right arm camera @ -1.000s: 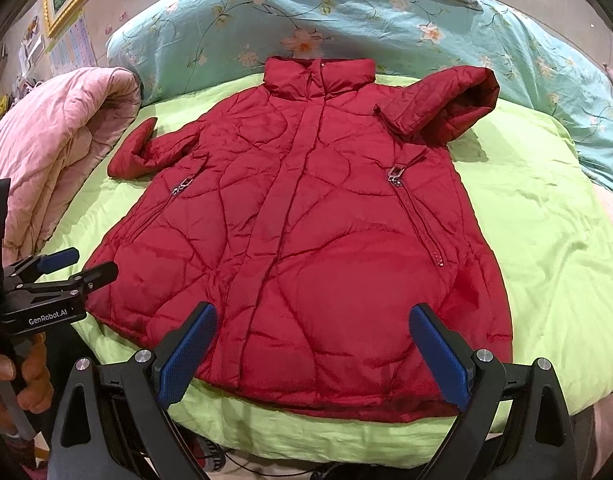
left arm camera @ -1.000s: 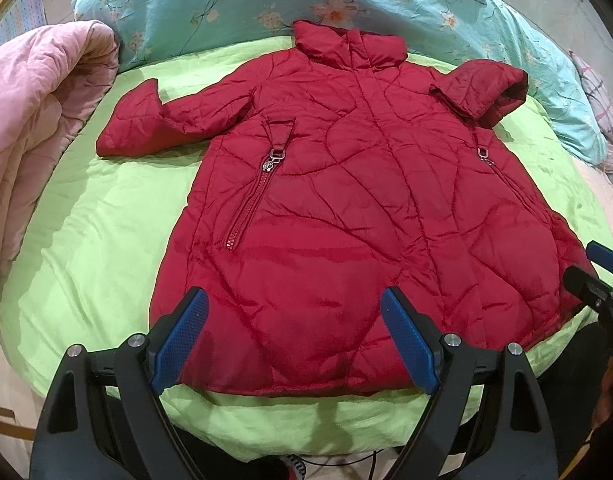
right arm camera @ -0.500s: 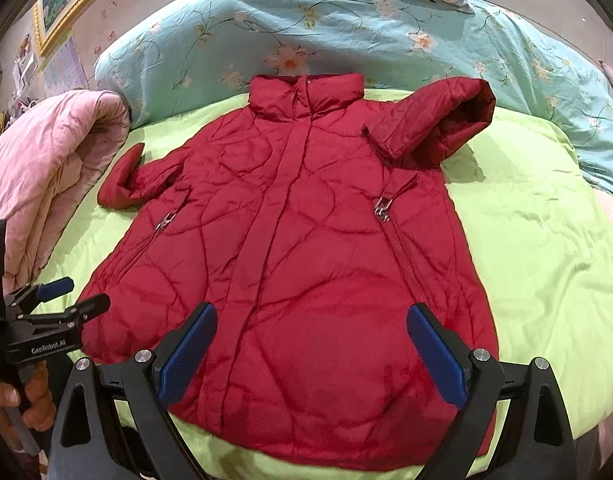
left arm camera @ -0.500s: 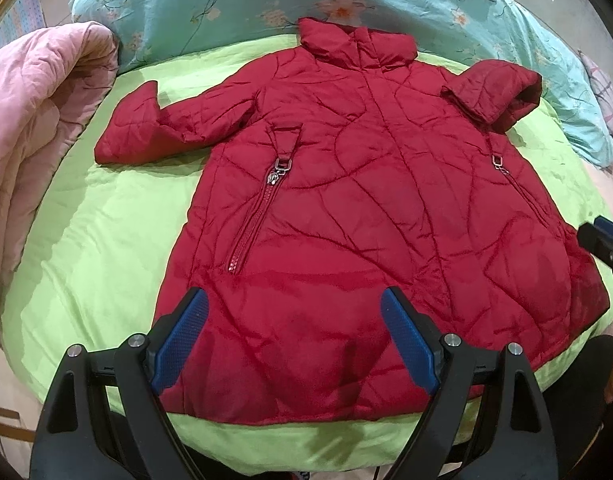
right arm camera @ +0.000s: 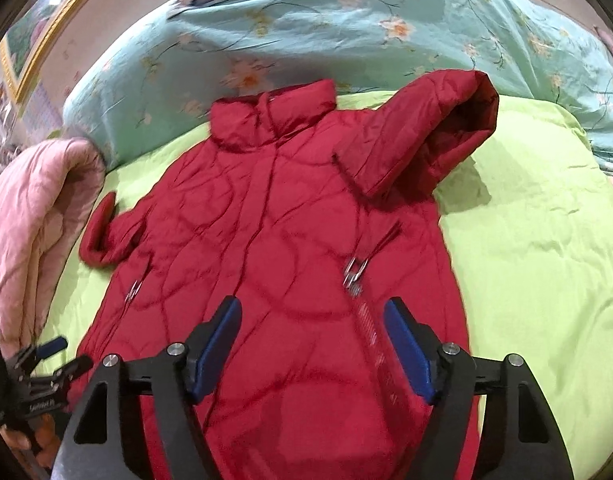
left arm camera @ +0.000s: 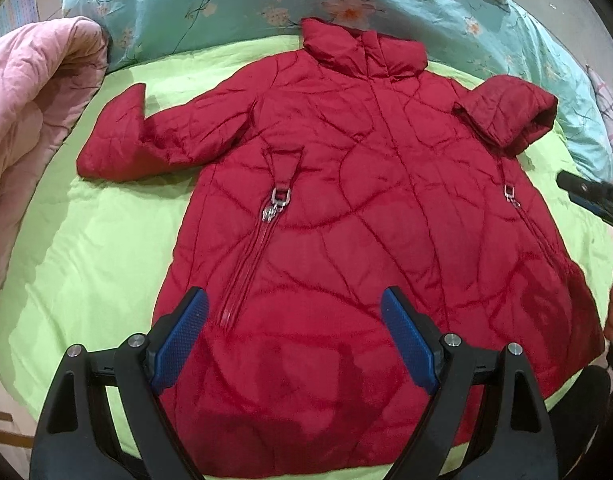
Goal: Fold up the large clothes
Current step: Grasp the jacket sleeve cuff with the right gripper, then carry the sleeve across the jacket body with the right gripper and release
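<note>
A red quilted jacket (left arm camera: pixel 346 208) lies flat, front up, on a lime green sheet (left arm camera: pixel 86 248), collar away from me. Its left sleeve (left arm camera: pixel 146 136) stretches out to the left; its right sleeve (right arm camera: pixel 422 136) is folded back over the shoulder. My left gripper (left arm camera: pixel 294 300) is open and empty above the jacket's lower left part, near the pocket zip. My right gripper (right arm camera: pixel 312 312) is open and empty above the lower right part, jaws narrower than before, next to the right pocket zip (right arm camera: pixel 356 270). The jacket also fills the right wrist view (right arm camera: pixel 286 280).
A pink quilt (left arm camera: pixel 30 128) is bunched at the left edge of the bed. A turquoise floral duvet (right arm camera: pixel 346 36) lies behind the jacket's collar. Bare green sheet (right arm camera: pixel 546 260) spreads to the right. The right gripper shows at the right edge of the left wrist view (left arm camera: pixel 594 200).
Both grippers have moved forward over the jacket, from its hem towards the pocket zips. The right gripper's jaws have narrowed but stay open.
</note>
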Demonstrator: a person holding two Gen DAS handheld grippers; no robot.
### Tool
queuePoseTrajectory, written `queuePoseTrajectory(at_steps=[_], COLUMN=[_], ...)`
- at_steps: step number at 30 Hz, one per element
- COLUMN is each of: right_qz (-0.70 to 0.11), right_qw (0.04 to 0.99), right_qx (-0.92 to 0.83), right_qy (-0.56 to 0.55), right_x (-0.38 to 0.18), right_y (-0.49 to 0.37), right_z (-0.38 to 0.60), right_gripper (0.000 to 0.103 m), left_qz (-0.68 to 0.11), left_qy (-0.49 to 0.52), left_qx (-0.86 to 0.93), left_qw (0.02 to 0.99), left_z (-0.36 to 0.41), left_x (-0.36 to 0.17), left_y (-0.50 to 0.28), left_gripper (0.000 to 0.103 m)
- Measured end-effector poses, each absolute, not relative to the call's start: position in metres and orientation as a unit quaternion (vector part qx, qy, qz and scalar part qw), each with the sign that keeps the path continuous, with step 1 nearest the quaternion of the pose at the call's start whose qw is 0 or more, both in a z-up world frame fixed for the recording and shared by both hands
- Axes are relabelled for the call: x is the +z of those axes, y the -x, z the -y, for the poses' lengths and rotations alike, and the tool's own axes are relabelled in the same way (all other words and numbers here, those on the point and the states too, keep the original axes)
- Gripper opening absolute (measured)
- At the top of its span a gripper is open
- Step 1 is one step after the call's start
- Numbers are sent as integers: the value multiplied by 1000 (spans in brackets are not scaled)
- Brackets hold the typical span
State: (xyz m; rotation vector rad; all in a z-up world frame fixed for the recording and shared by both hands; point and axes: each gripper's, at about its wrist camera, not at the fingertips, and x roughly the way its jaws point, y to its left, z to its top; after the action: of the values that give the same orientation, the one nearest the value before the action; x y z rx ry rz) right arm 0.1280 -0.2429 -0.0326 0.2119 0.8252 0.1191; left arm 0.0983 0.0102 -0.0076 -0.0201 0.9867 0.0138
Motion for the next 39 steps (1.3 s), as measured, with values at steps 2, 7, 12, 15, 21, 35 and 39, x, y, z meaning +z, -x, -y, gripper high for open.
queuePoseTrajectory(at_steps=[2,7,12,15,21,35,39], right_qz=[-399,-393,-394,-400,-397,-363,-353], right_qw=[909,911,910,905,899,895,881], right_qx=[53,38,24,21,19,104,171], right_qy=[-108,-119,-129,-143,-185,-238,-266], right_x=[-33,-31,-36,-44,-58,-55,-48], right_y=[-141,-179,-214,-238,-274,-298,-298], right_z=[250,268,280,288,306,277,240], right_gripper=[71,64,55,52,49,10,10], left_qz=[-473,-474,-473,-472,-473,-481,-478], left_qy=[17,38,38,43,45,72,94], left_qx=[-5,-14,-13,-17,-21,-36,-37], left_qw=[881,880,880,880,880,873,872], left_z=[-11,-12,-9,-8,-5,-15,-27], left_x=[-6,-6,-7,-7,-9,-17,-13], left_y=[-105,-122,-141,-150,-168,-191,-195], left_gripper=[89,89,89,89,89,89,89])
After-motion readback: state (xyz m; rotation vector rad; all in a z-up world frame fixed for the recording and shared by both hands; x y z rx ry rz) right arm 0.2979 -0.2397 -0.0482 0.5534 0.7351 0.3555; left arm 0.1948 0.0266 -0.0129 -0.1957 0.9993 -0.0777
